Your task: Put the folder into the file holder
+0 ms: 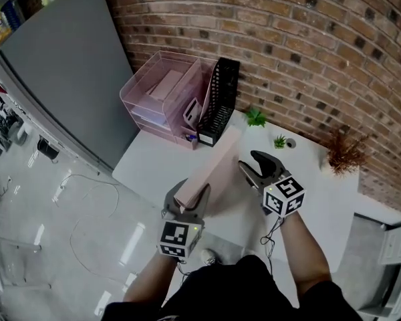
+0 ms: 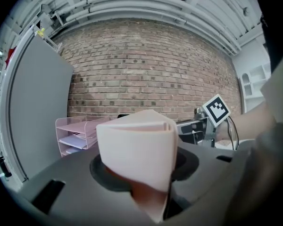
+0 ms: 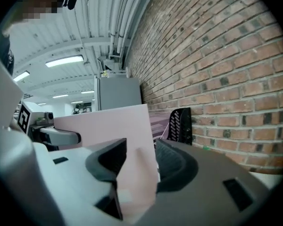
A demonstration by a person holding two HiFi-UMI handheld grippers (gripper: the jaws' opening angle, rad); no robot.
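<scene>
1. The head view looks down on the whole white surface [image 1: 154, 166]. It shows both tools, the pink folder [image 1: 214, 169], the black file holder [image 1: 219, 102] at the upper middle and the pink trays [image 1: 162, 92] just left of it. Only this view shows the small green plants [image 1: 256, 118] and the brown dry plant [image 1: 344, 154] at the right.
2. The left gripper view shows the near end of the folder up close. The trays are at its lower left. The folder hides most of the file holder here.
3. The right gripper view shows the file holder at the middle right, by the brick wall [image 3: 226, 55], past the folder.
4. The person's arms [image 1: 301, 243] come up from the bottom of the head view. Both tools point away, toward the wall. The left tool [image 1: 187, 202] is at the lower middle. The right tool [image 1: 257, 169] is a bit higher and further right.
5. The left tool is closed on the near end of the folder. The right tool is closed on the folder's right edge, partway along.
6. The folder is pale pink, long and closed. Its near end bends into a curve in the grip. Its far end points at the file holder and is near the holder's foot, not inside it.
</scene>
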